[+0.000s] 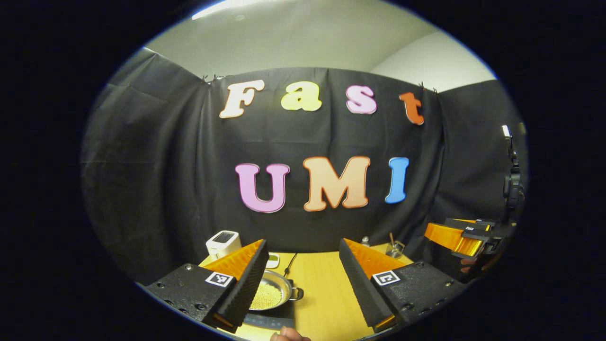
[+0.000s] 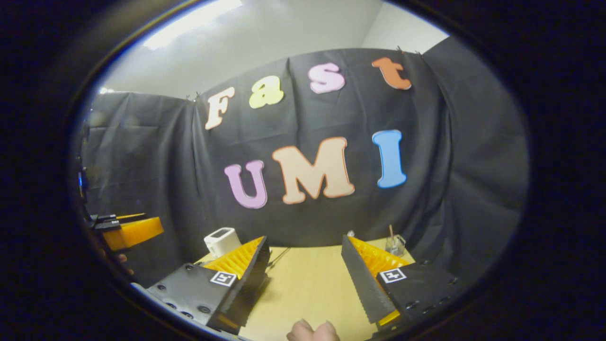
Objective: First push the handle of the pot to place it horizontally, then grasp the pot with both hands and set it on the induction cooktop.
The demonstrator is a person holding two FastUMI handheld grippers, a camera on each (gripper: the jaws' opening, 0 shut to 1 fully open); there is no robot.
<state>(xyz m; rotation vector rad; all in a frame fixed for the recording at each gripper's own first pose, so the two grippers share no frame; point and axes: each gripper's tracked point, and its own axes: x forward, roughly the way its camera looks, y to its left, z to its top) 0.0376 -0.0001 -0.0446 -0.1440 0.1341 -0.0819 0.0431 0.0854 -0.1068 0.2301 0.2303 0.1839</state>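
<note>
Pale wooden tabletop (image 1: 322, 284) runs across the bottom of both views, backed by a black cloth wall (image 1: 156, 180) that hangs in folds under a plain off-white ceiling (image 1: 303, 42) with a bright light strip at its upper edge. Nearest in the left gripper view, the left gripper (image 1: 303, 277) hangs above the table with its fingers spread wide apart and nothing between them; a fingertip of the person's hand (image 1: 289, 335) shows at the bottom edge. Just past its left finger sits the shallow round steel pot (image 1: 271, 292) with pale yellow grains inside, resting on the dark flat induction cooktop (image 1: 270, 318), whose front is cut off by the edge; one short pot handle (image 1: 297, 293) sticks out to the right, and the pot's left side is hidden behind the finger. Farther back stand a small white boxy device (image 1: 222, 242) and a small clear glass with a stick in it (image 1: 394, 247). At the right edge the right gripper (image 1: 461, 237) is seen side-on, dim and partly cut off. In the right gripper view its own fingers stand well apart over bare table, empty, with knuckles at the bottom edge.
</note>
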